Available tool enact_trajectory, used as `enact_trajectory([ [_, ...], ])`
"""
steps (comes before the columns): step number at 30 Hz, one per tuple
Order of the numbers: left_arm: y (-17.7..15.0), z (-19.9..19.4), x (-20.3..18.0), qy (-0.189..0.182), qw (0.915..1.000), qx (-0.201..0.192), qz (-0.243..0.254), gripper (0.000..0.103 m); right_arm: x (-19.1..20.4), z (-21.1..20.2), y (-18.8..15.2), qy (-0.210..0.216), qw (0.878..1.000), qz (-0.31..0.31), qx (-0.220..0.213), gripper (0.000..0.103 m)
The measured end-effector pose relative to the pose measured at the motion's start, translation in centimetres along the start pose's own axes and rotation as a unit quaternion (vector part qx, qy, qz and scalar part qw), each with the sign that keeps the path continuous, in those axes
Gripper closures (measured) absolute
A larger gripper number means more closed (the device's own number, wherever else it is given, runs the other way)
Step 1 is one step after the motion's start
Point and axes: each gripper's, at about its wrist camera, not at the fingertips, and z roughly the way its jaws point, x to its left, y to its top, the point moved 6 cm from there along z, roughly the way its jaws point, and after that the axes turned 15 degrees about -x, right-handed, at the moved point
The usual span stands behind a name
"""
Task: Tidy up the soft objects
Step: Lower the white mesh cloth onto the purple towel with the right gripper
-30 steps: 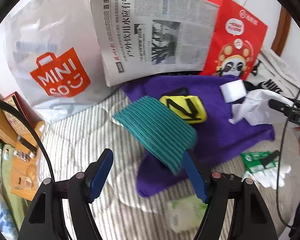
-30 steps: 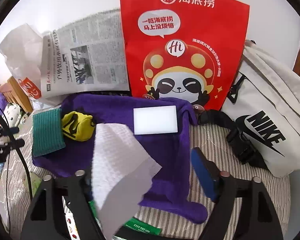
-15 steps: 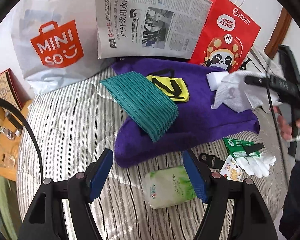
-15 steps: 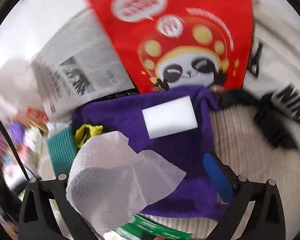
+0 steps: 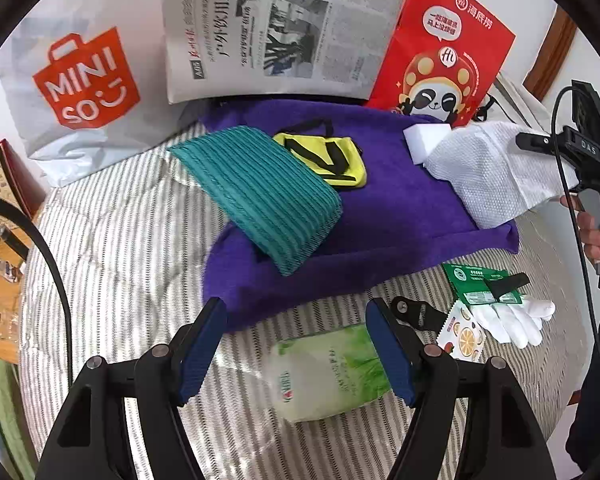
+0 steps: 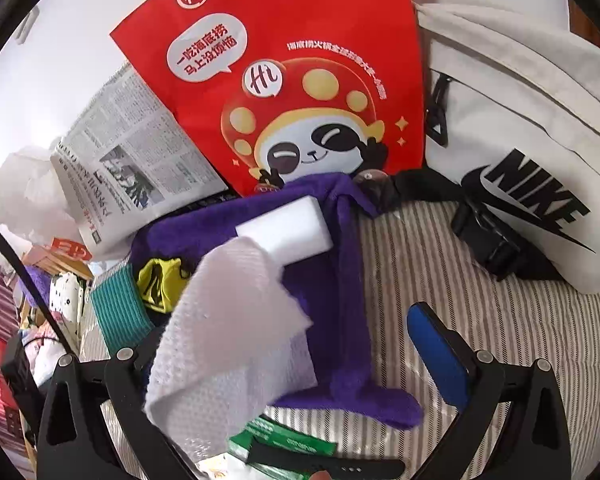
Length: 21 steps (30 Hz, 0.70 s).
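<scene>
A purple towel (image 5: 400,208) lies on the striped bed and carries a teal ribbed cloth (image 5: 260,192), a yellow pouch (image 5: 328,156) and a white sponge block (image 5: 424,140). My left gripper (image 5: 296,344) is open and empty above a green tissue pack (image 5: 328,372). A white textured cloth (image 6: 228,332) is draped over the left finger of my right gripper (image 6: 300,356), whose jaws stand wide open. The cloth also shows in the left wrist view (image 5: 496,172), hanging over the towel's right end. The towel (image 6: 340,280), sponge (image 6: 288,232), pouch (image 6: 156,284) and teal cloth (image 6: 116,304) show in the right wrist view.
A MINISO bag (image 5: 80,80), a newspaper (image 5: 276,28) and a red panda bag (image 5: 440,56) stand along the back wall. A white Nike bag (image 6: 532,152) lies at the right. A green packet (image 5: 480,284), a black strap (image 5: 412,312) and a white glove (image 5: 512,320) lie near the front.
My left gripper pulled back from the teal cloth, and the tissue pack came into view between its fingers. My right gripper tilted and swung with the white cloth draped on it.
</scene>
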Motion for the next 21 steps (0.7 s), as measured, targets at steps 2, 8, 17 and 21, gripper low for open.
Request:
enact_trajectory([
  [2, -0.1, 0.3, -0.4, -0.002, 1.0, 0.003, 0.001, 0.032, 0.1, -0.2, -0.2, 0.011, 1.0, 0.006, -0.009, 0.002],
  [8, -0.2, 0.8, -1.1, -0.004, 0.9999, 0.011, 0.004, 0.032, 3.8, 1.0, 0.6, 0.062, 0.998, -0.011, -0.02, 0.003],
  [17, -0.4, 0.7, -1.1, -0.005, 0.9999, 0.012, 0.008, 0.032, 7.0, 1.8, 2.8, 0.065, 0.996, -0.041, -0.05, 0.006],
  [21, -0.8, 0.9, -1.2, -0.007, 0.9998, 0.015, 0.011, 0.032, 6.8, 0.4, 3.6, 0.034, 0.993, -0.072, -0.087, 0.002],
])
